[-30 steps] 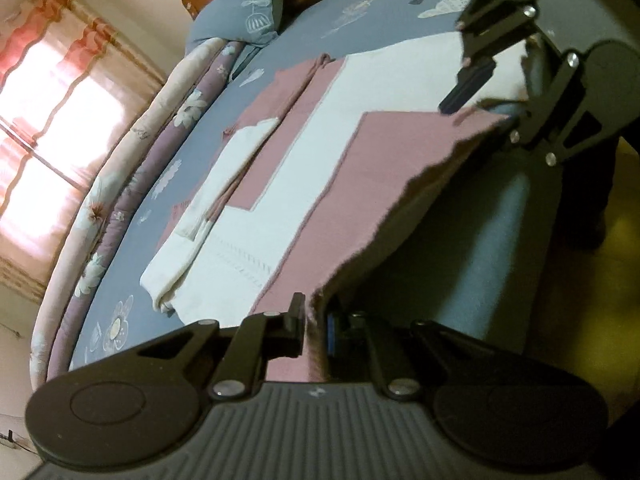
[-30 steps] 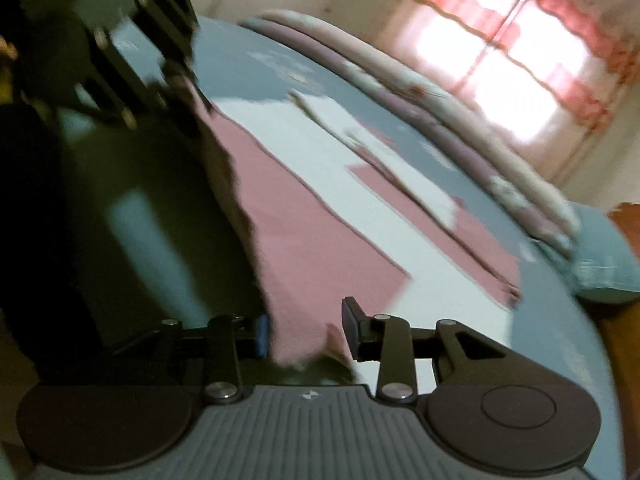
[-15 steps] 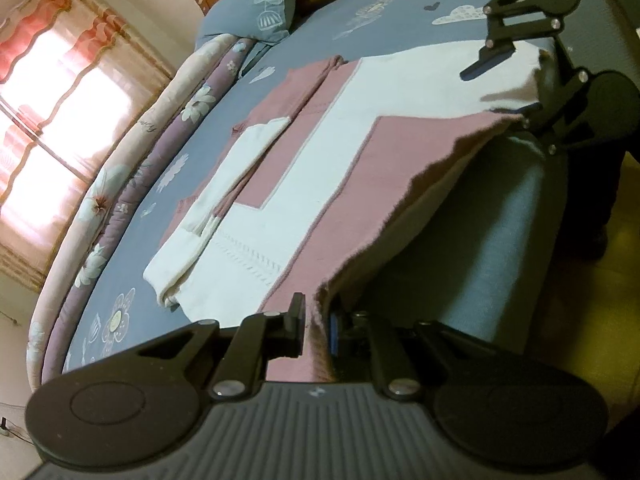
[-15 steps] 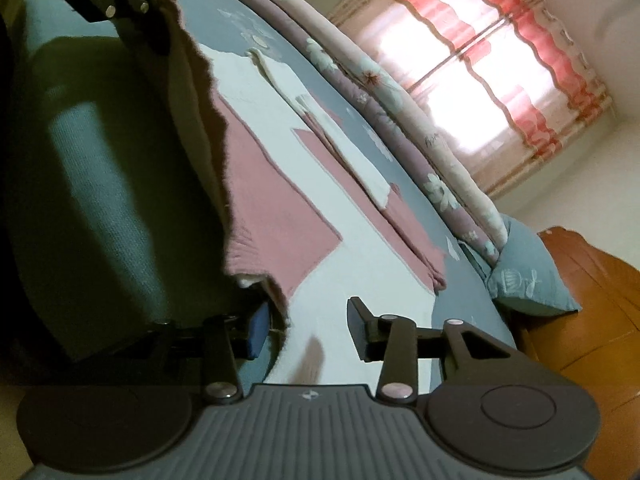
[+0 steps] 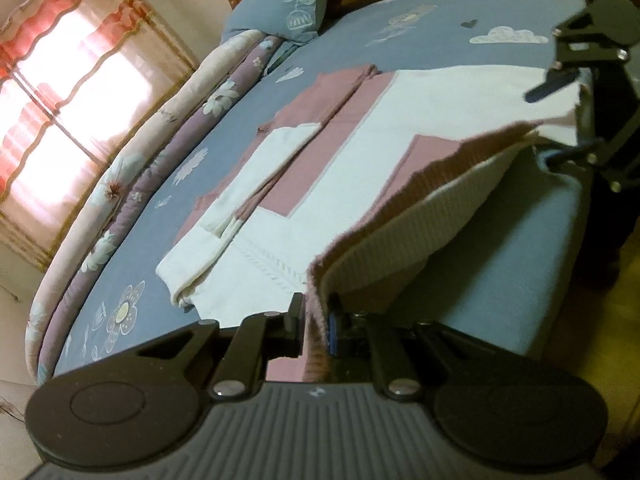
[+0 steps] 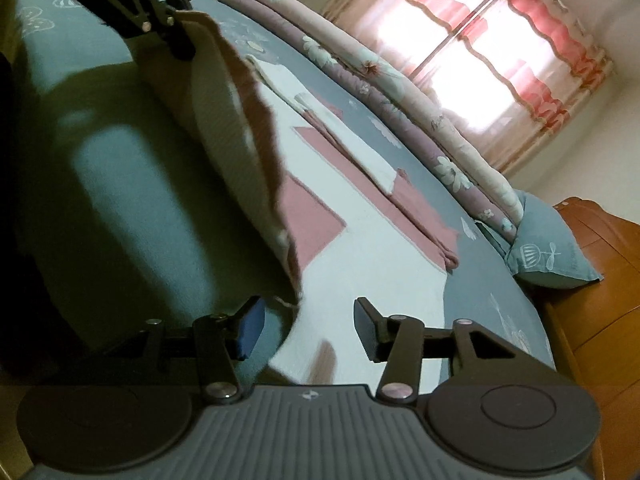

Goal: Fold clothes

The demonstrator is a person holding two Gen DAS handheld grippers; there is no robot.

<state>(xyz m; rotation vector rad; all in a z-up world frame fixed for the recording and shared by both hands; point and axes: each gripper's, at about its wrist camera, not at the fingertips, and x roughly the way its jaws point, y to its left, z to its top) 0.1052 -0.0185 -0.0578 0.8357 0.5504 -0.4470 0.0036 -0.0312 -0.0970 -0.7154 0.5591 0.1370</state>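
A pink and white sweater [image 5: 380, 140] lies spread on the blue bed [image 5: 420, 28], one sleeve folded across its far side. My left gripper [image 5: 316, 316] is shut on the near hem and holds that edge lifted, so the ribbed underside shows. In the right wrist view the left gripper [image 6: 176, 36] is at the top left, pinching the raised edge of the sweater [image 6: 360, 240]. My right gripper [image 6: 308, 328] has its jaws opening. The hem's other corner hangs loose between them, and neither pad presses on it. From the left wrist view the right gripper [image 5: 560, 120] stands wide at the far right.
A rolled floral quilt [image 5: 132, 160] runs along the bed's far side. A blue pillow [image 5: 296, 4] leans on the wooden headboard [image 6: 600, 260]. A bright window with red-striped curtains [image 6: 472, 40] is behind. The bed's side drops to a yellowish floor [image 5: 600, 300].
The right gripper's jaws have spread and let the hem corner go. The left gripper has risen a little with its edge, exposing more of the sweater's underside.
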